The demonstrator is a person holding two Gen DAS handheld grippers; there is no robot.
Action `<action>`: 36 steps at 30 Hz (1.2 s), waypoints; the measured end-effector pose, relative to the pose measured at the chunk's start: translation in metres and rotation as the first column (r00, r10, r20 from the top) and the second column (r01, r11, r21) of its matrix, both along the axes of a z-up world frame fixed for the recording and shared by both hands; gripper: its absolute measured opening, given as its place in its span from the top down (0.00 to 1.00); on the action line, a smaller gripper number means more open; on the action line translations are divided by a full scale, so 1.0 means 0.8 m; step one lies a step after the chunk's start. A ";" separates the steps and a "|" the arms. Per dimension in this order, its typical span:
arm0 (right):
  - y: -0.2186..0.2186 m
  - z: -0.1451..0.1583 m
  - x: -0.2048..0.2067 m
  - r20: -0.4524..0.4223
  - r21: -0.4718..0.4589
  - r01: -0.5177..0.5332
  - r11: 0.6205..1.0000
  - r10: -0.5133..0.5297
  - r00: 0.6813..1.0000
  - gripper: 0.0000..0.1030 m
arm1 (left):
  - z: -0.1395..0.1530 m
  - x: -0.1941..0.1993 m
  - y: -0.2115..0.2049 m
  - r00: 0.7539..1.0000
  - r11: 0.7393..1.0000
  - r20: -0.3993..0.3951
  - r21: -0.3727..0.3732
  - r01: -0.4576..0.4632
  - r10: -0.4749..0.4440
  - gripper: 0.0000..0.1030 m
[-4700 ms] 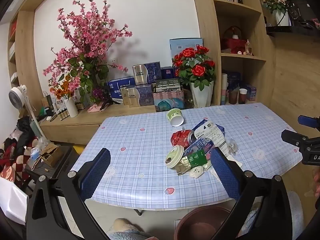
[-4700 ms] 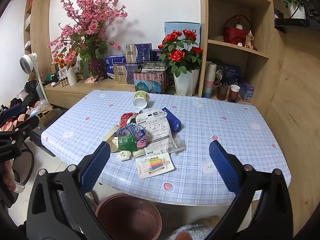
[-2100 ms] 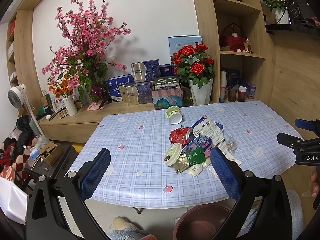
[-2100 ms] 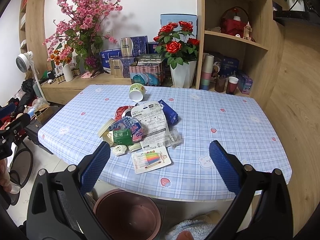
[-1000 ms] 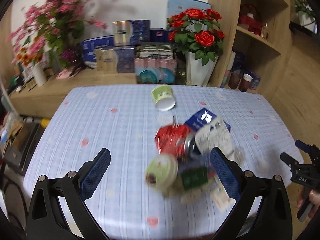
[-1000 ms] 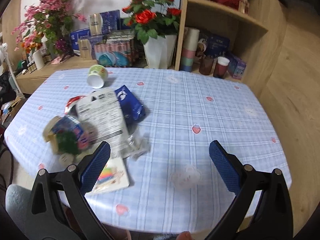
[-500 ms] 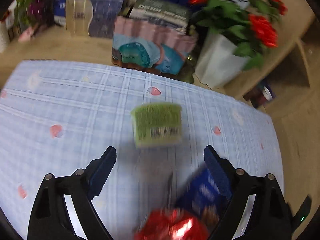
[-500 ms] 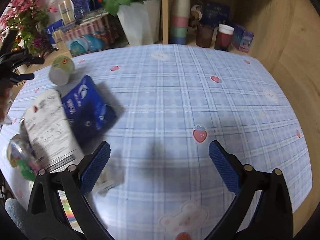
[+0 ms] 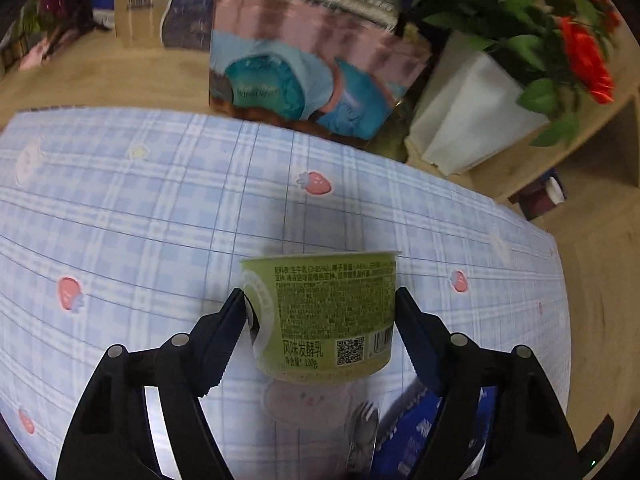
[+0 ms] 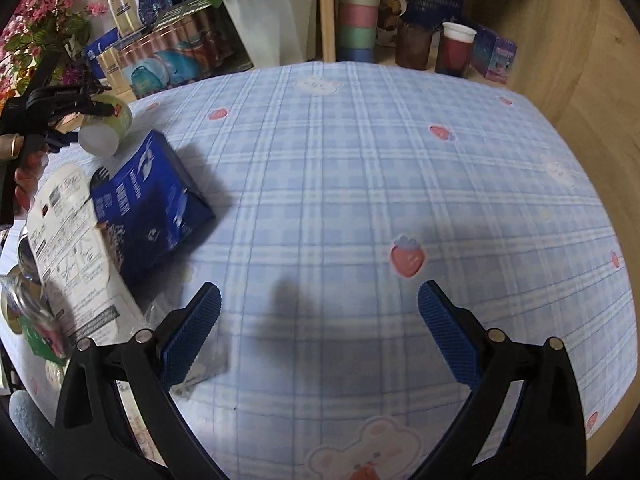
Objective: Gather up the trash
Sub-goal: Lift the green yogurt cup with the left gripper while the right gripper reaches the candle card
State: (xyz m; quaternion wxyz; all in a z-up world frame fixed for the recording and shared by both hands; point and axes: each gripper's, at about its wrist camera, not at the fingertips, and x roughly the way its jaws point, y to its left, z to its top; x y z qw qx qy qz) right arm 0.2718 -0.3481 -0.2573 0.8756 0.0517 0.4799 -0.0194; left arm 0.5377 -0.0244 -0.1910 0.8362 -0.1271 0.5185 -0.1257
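A green yogurt cup point(image 9: 326, 316) lies on its side on the blue checked tablecloth point(image 9: 160, 208). My left gripper point(image 9: 320, 312) is closed around it, one finger touching each side. In the right wrist view the cup point(image 10: 106, 128) shows at far left with the left gripper point(image 10: 86, 106) on it. A blue box point(image 10: 150, 204), a white printed packet point(image 10: 76, 248) and more wrappers lie near it. My right gripper point(image 10: 318, 322) is open and empty above bare tablecloth, right of the pile.
A pink and teal package point(image 9: 304, 76) and a white flower pot point(image 9: 468, 116) stand behind the table's far edge. Stacked cups point(image 10: 358, 20) and two dark cups point(image 10: 454, 48) stand on the shelf at back right. The blue box's corner point(image 9: 412, 436) lies just behind the cup.
My left gripper moved forward over the table to the green cup and closed its fingers onto its sides. My right gripper moved forward and lower over the table.
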 end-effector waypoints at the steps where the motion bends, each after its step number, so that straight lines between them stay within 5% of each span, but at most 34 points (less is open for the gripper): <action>1: 0.003 0.000 -0.004 0.000 0.008 -0.005 1.000 0.005 1.000 0.05 | 0.008 -0.007 0.005 1.000 1.000 0.019 -0.004 -0.002 0.002 0.30; 10: 0.031 0.004 -0.052 0.008 0.088 -0.034 0.996 0.034 0.999 0.06 | 0.108 -0.092 0.040 0.980 1.000 0.200 0.005 0.009 -0.010 0.30; 18: 0.084 0.005 -0.110 0.001 0.088 -0.144 0.986 0.144 0.990 0.06 | 0.165 -0.211 0.057 0.937 0.998 0.349 0.064 0.002 -0.025 0.29; 25: 0.140 0.007 -0.138 0.000 0.047 -0.280 0.959 0.280 0.960 0.06 | 0.169 -0.313 0.078 0.915 0.999 0.403 0.045 -0.011 -0.008 0.29; 33: 0.173 0.006 -0.163 -0.035 0.178 -0.203 0.963 0.212 0.977 0.06 | 0.126 -0.422 0.114 0.918 0.991 0.375 -0.043 -0.125 0.132 0.29; 36: 0.196 0.007 -0.165 -0.043 0.151 -0.170 0.974 0.178 0.983 0.06 | 0.112 -0.451 0.124 0.911 0.987 0.380 -0.026 -0.160 0.158 0.29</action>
